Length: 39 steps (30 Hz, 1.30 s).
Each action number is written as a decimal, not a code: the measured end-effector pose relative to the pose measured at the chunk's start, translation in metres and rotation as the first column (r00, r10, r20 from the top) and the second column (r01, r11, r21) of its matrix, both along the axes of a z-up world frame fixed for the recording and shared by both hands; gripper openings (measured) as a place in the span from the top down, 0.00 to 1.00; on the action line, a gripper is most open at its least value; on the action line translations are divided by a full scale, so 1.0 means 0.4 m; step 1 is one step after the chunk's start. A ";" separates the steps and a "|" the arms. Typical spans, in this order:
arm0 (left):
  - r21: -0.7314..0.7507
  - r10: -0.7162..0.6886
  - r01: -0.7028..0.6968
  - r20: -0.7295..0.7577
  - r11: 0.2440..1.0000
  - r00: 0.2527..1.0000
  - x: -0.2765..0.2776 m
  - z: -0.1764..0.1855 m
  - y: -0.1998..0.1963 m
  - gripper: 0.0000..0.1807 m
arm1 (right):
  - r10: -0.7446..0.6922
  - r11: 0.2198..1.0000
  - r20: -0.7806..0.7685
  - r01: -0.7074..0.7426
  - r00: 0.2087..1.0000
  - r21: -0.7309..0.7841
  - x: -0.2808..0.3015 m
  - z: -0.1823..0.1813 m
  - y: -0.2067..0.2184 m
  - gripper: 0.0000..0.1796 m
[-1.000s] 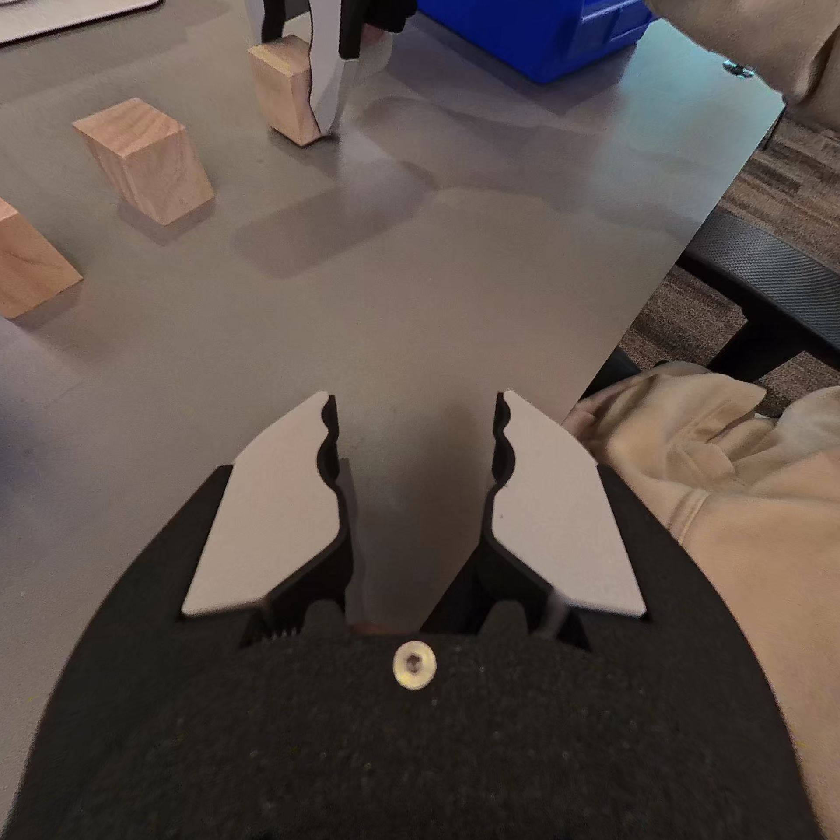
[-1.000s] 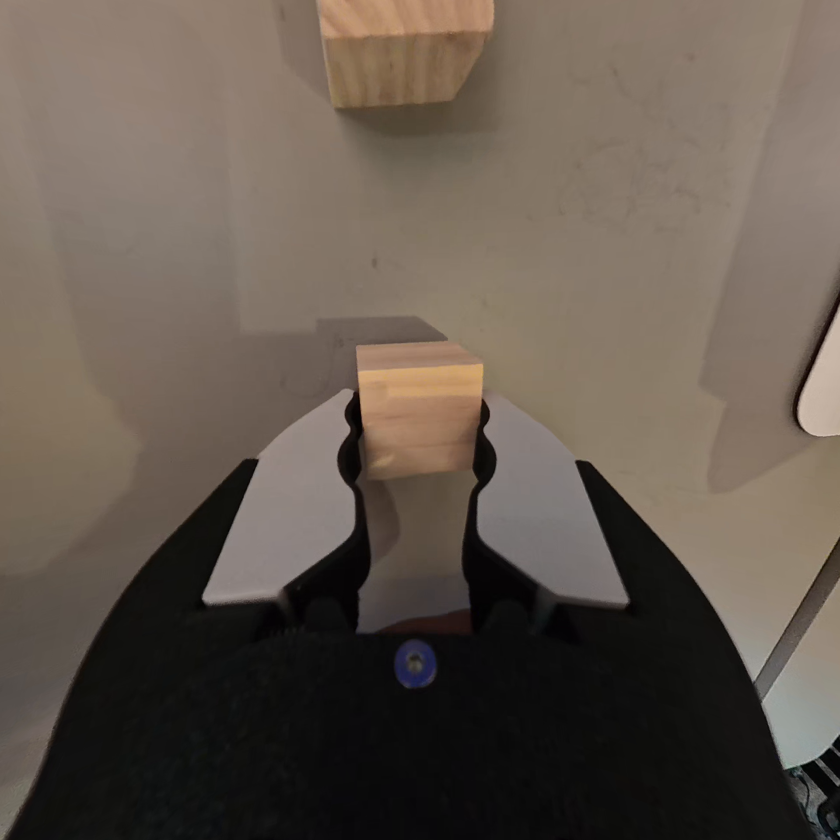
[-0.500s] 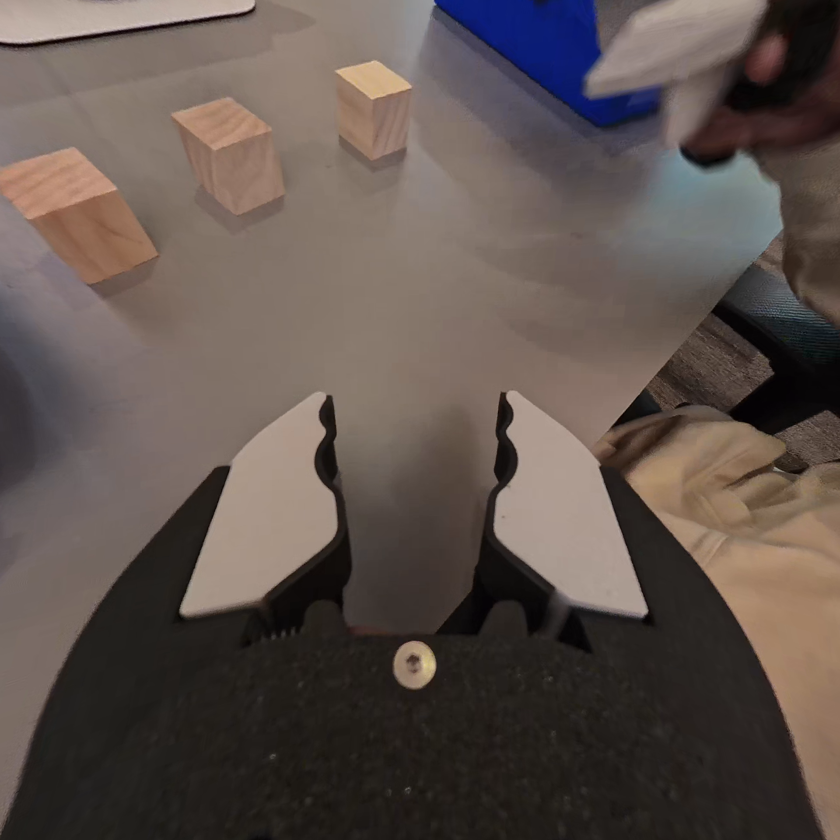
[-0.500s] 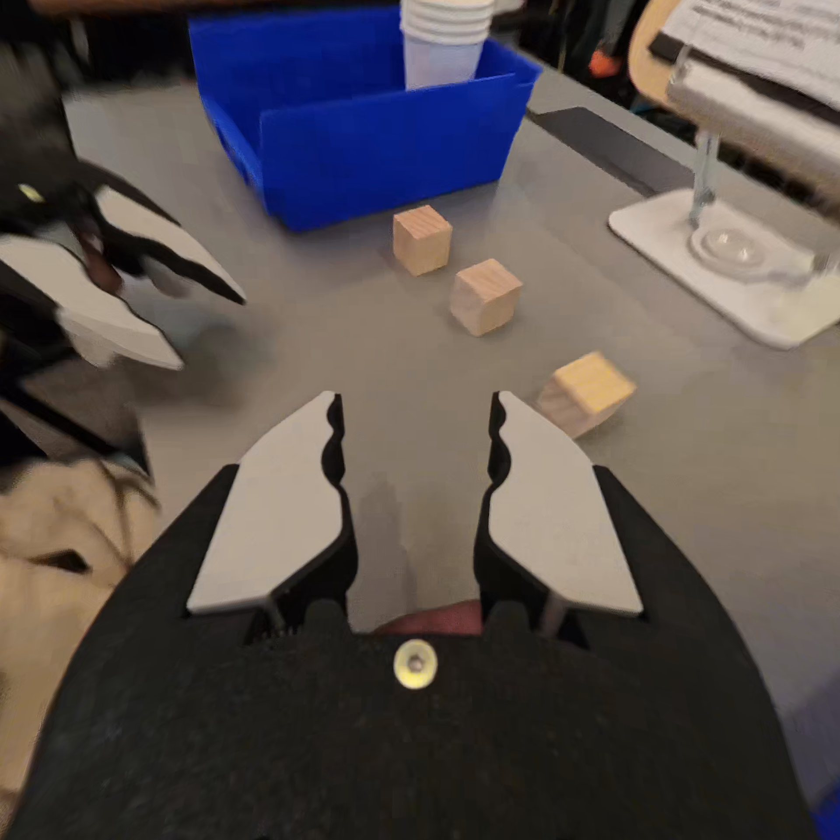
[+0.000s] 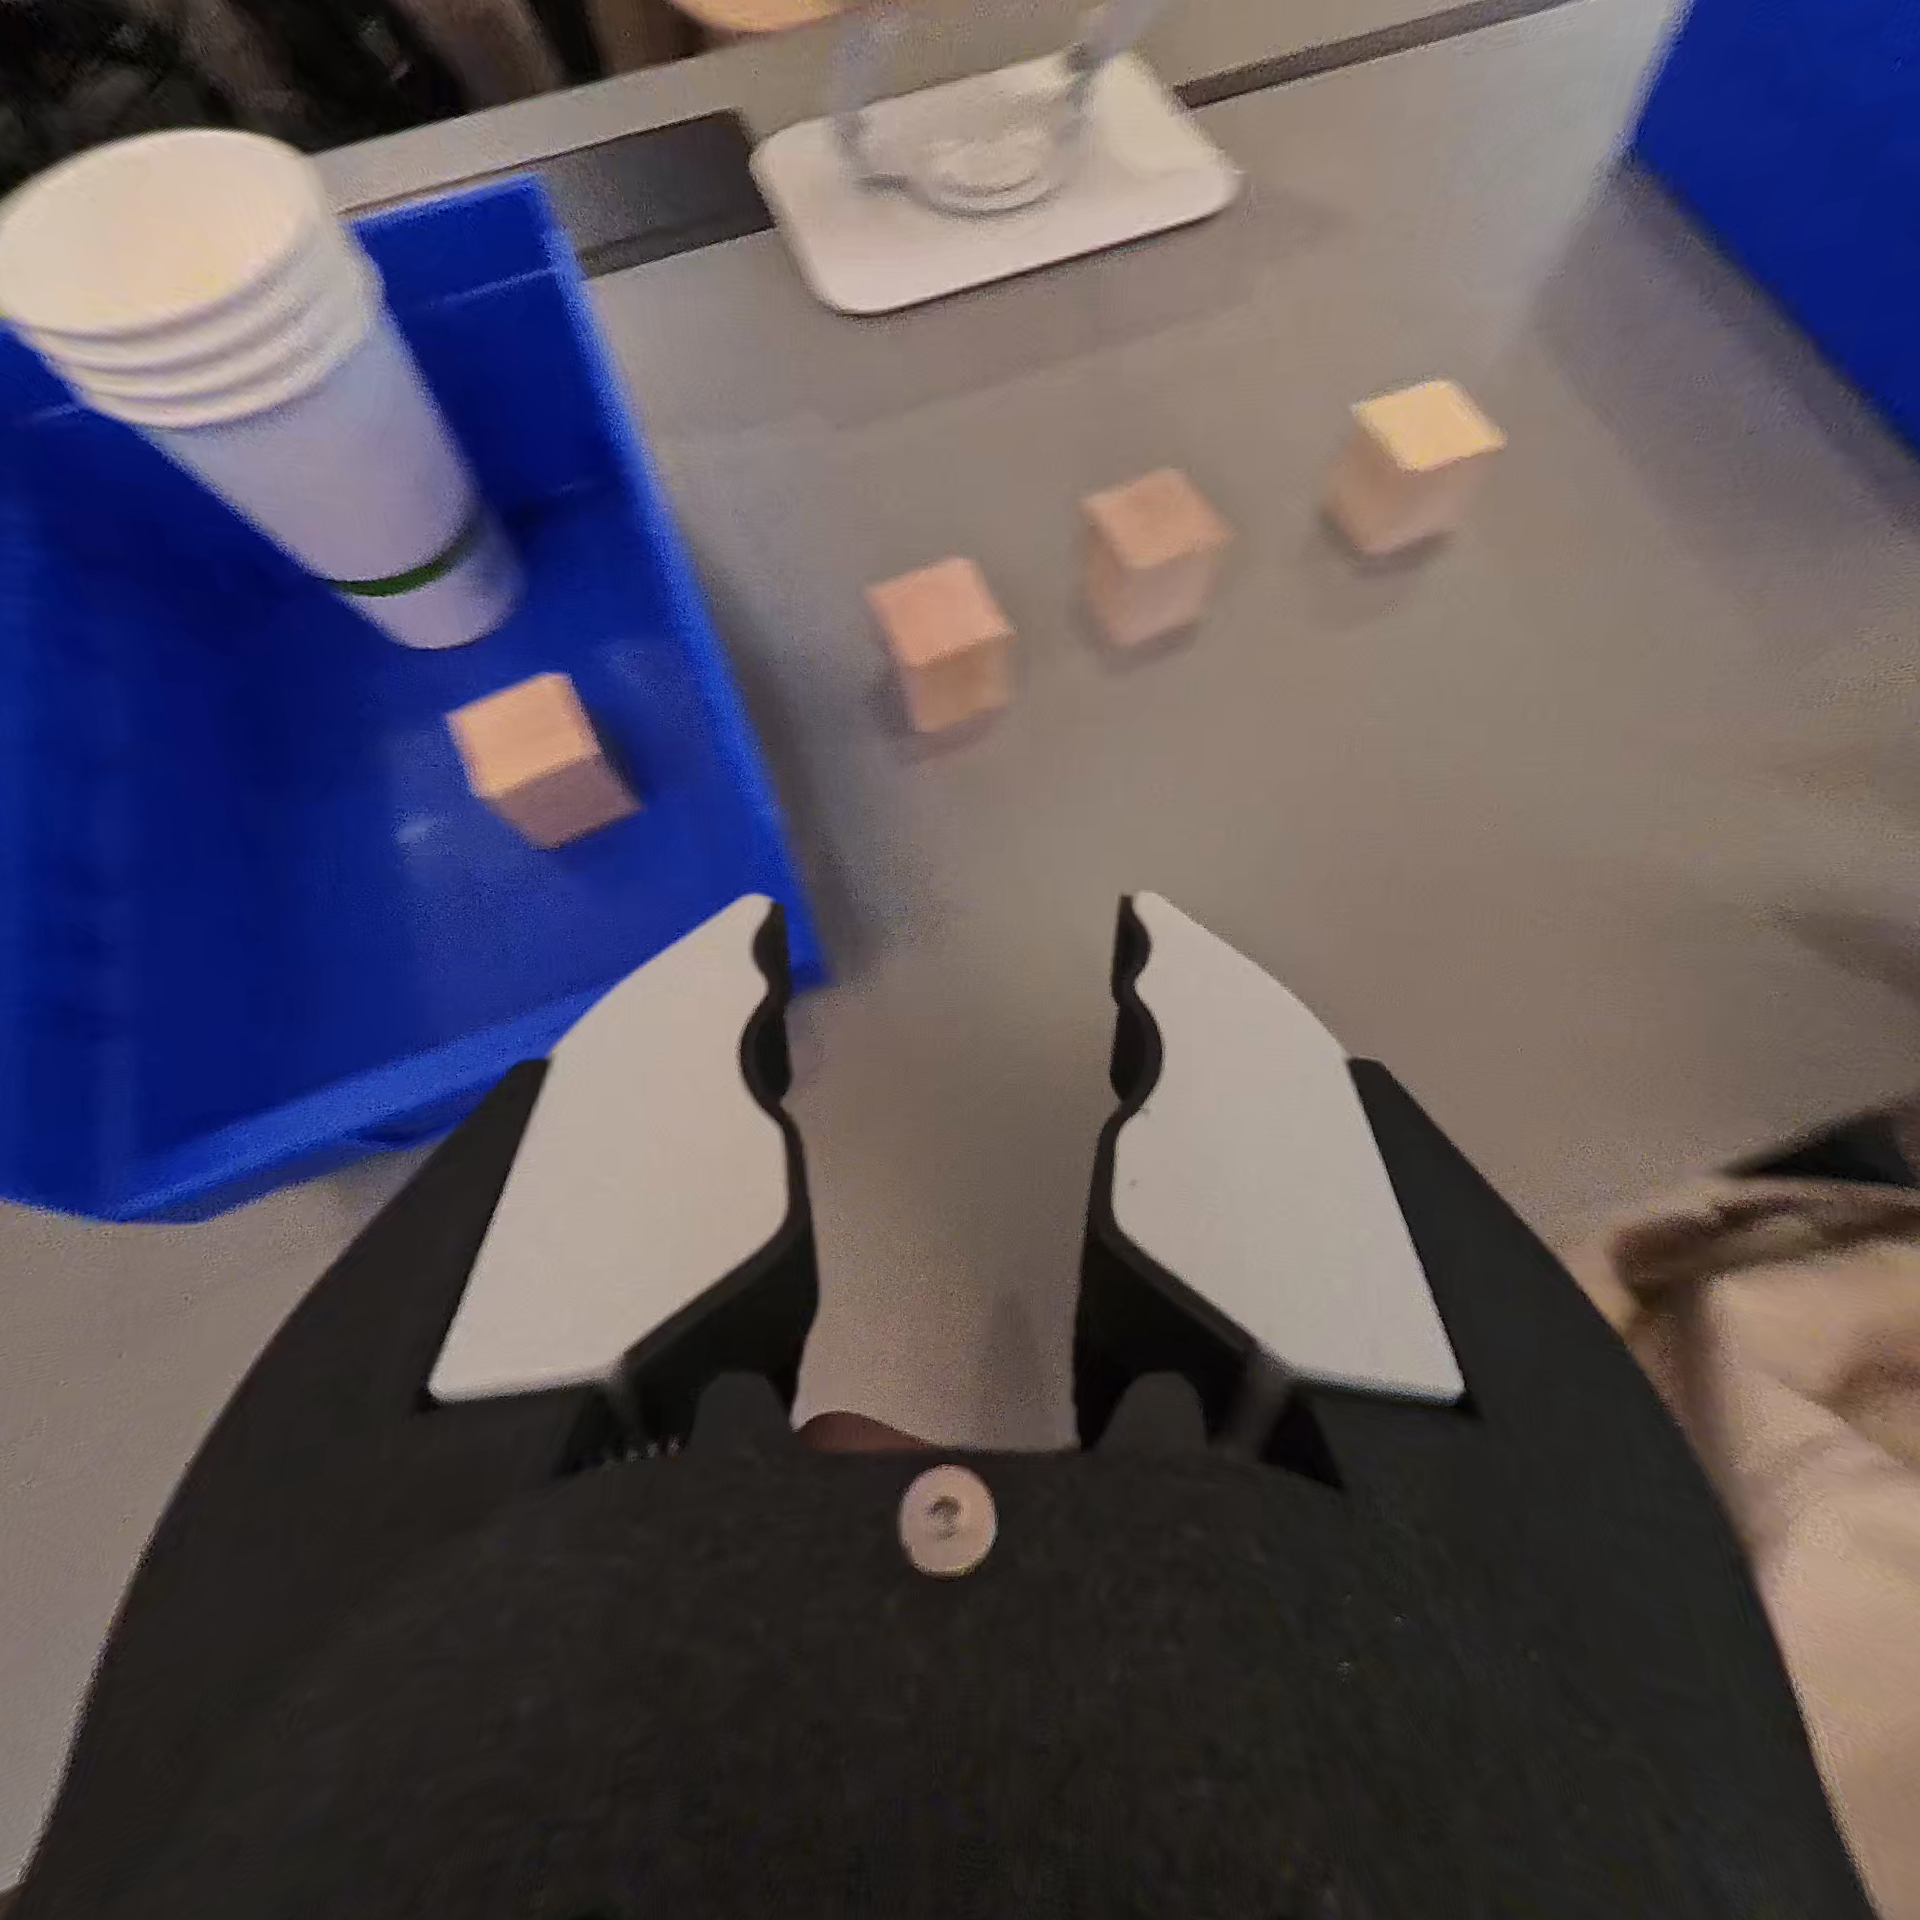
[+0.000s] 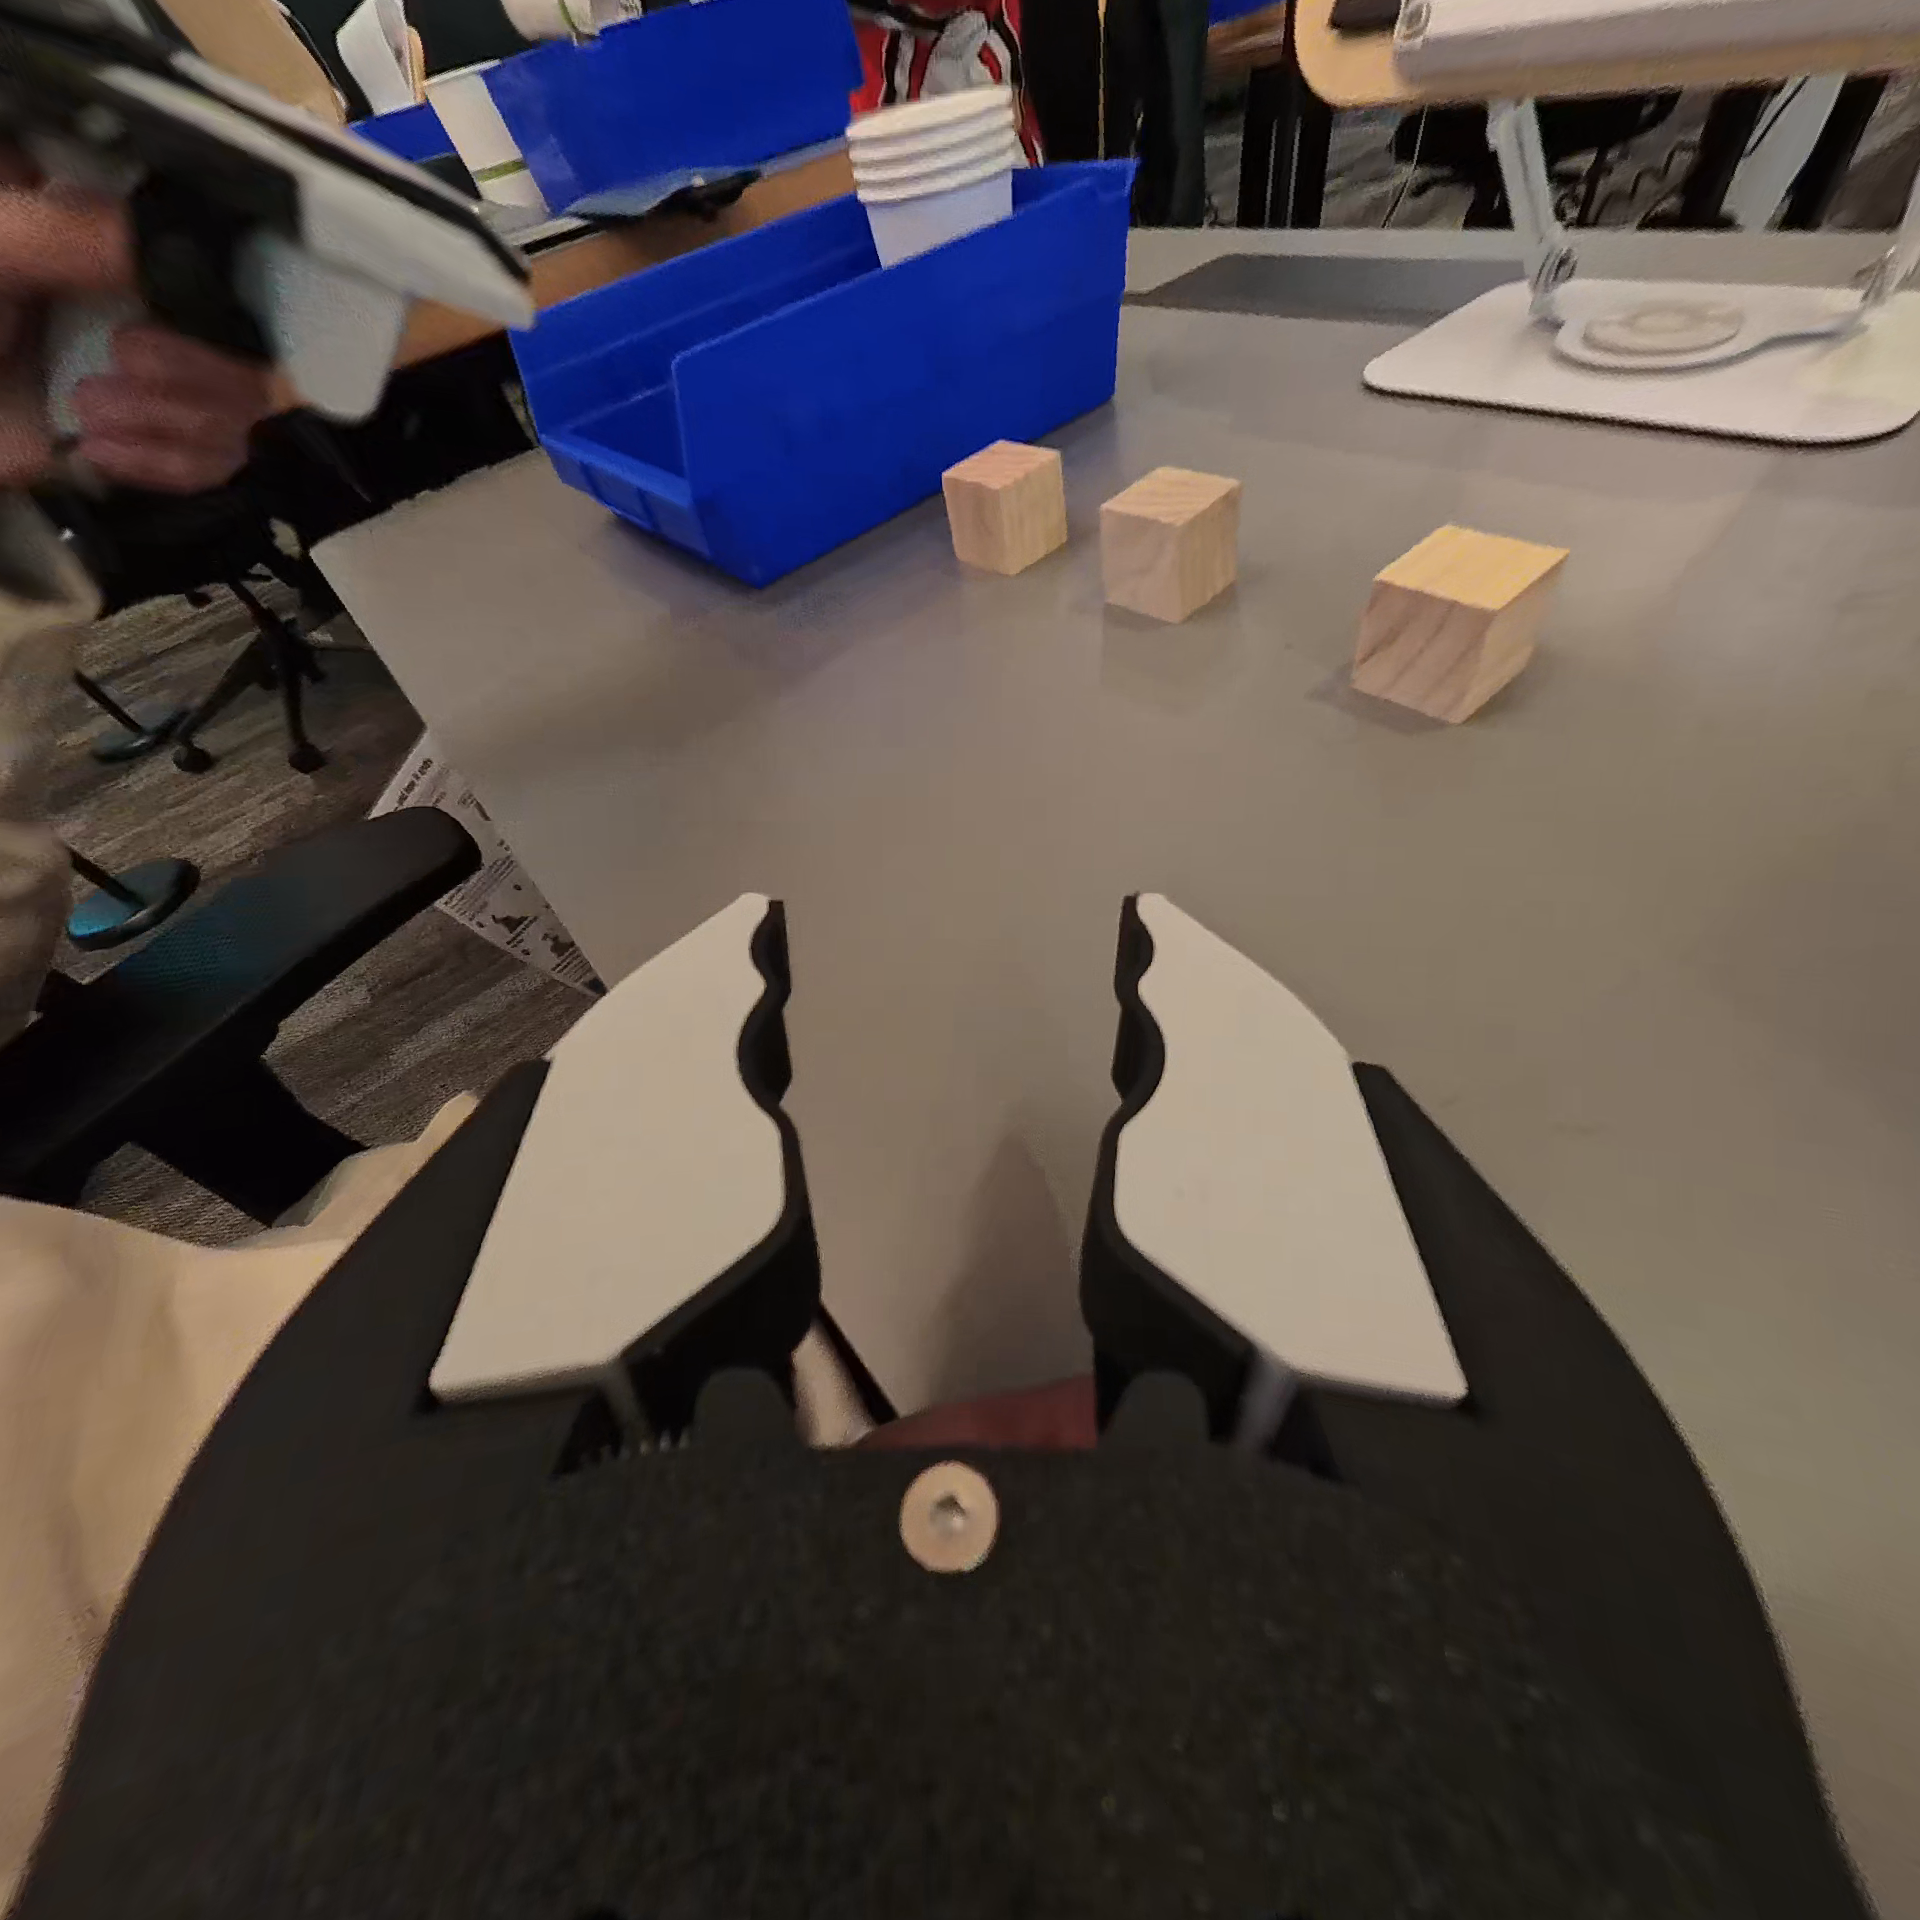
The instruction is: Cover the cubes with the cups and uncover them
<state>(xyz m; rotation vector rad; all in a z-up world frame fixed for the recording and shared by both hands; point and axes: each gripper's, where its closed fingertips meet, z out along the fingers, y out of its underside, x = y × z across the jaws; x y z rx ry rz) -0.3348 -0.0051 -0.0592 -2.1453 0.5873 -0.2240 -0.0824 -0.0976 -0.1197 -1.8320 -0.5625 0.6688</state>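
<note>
Cubes (image 6: 1169, 540) stand freed since my right gripper (image 6: 951, 920) let go. Both grippers gape empty; left gripper (image 5: 943, 920) now faces the cups (image 5: 239, 353).

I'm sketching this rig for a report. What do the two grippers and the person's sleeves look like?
Both match: the left gripper and right gripper each have a broad black, grainy body with a silver screw at its centre. Two flat pale-grey fingers taper forward, with black, wavy inner edges. No cables show. The person wears a cream, sweatshirt-like sleeve.
</note>
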 end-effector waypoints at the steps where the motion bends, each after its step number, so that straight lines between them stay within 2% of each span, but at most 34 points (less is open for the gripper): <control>1: -0.022 0.043 -0.044 -0.027 0.999 0.999 -0.038 0.012 0.054 0.64 | 0.001 1.000 0.000 -0.001 1.000 0.012 0.005 0.008 -0.005 0.67; 3: -0.070 0.144 -0.146 -0.035 0.987 0.989 -0.109 0.019 0.177 0.66 | 0.005 1.000 -0.021 -0.005 1.000 0.019 0.014 0.026 -0.015 0.67; 5: -0.190 0.205 -0.216 -0.077 0.958 0.976 -0.163 -0.029 0.282 0.65 | 0.008 1.000 -0.066 -0.007 0.998 0.024 0.022 0.047 -0.020 0.68; 7: -0.373 0.224 -0.233 -0.068 0.898 0.972 -0.172 -0.103 0.345 0.62 | 0.017 1.000 -0.102 -0.016 0.995 0.011 0.029 0.056 -0.023 0.68; 10: -0.495 0.242 -0.269 -0.118 0.826 0.963 -0.176 -0.199 0.393 0.67 | 0.030 0.999 -0.130 -0.032 0.991 -0.015 0.032 0.057 -0.027 0.68; 12: -0.514 0.226 -0.258 -0.125 0.818 0.966 -0.159 -0.229 0.405 0.72 | 0.044 0.999 -0.135 -0.047 0.990 -0.023 0.027 0.058 -0.032 0.68; 13: -0.466 0.253 -0.302 -0.167 0.832 0.953 -0.176 -0.227 0.422 0.77 | 0.046 0.999 -0.135 -0.049 0.990 -0.022 0.025 0.059 -0.034 0.68; 16: -0.483 0.281 -0.371 -0.251 0.793 0.926 -0.210 -0.256 0.417 0.72 | 0.064 0.997 -0.125 -0.068 0.990 -0.026 0.012 0.055 -0.040 0.68; 18: -0.479 0.272 -0.393 -0.305 0.785 0.913 -0.225 -0.270 0.409 0.62 | 0.072 0.997 -0.115 -0.076 0.991 -0.028 0.004 0.051 -0.043 0.68; 22: -0.434 0.287 -0.413 -0.327 0.800 0.900 -0.245 -0.261 0.428 0.63 | 0.077 0.996 -0.106 -0.081 0.991 -0.034 -0.001 0.045 -0.043 0.68; 26: -0.487 0.166 -0.311 -0.319 0.816 0.933 -0.219 -0.291 0.446 0.64 | 0.088 0.995 -0.101 -0.093 0.991 -0.046 -0.004 0.037 -0.044 0.68; 28: -0.535 0.104 -0.246 -0.281 0.808 0.954 -0.199 -0.315 0.444 0.73 | 0.089 0.994 -0.097 -0.094 0.991 -0.049 -0.004 0.034 -0.043 0.69; 31: -0.553 0.098 -0.191 -0.194 0.811 0.976 -0.190 -0.299 0.441 0.75 | 0.093 0.993 -0.096 -0.099 0.991 -0.057 -0.005 0.030 -0.043 0.69; 33: -0.524 0.033 -0.093 -0.122 0.847 0.992 -0.168 -0.241 0.419 0.75 | 0.090 0.994 -0.095 -0.096 0.991 -0.057 -0.004 0.029 -0.042 0.70; 36: -0.385 -0.130 0.059 -0.159 0.921 0.979 -0.137 -0.095 0.361 0.75 | 0.090 0.994 -0.098 -0.096 0.991 -0.057 -0.001 0.031 -0.040 0.70; 37: -0.321 -0.223 0.160 -0.169 0.933 0.960 -0.102 -0.041 0.334 0.75 | 0.087 0.994 -0.099 -0.092 0.991 -0.055 0.002 0.032 -0.038 0.70; 39: -0.244 -0.431 0.387 -0.166 0.889 0.887 0.007 0.037 0.253 0.75 | 0.077 0.995 -0.100 -0.083 0.992 -0.049 0.009 0.036 -0.035 0.71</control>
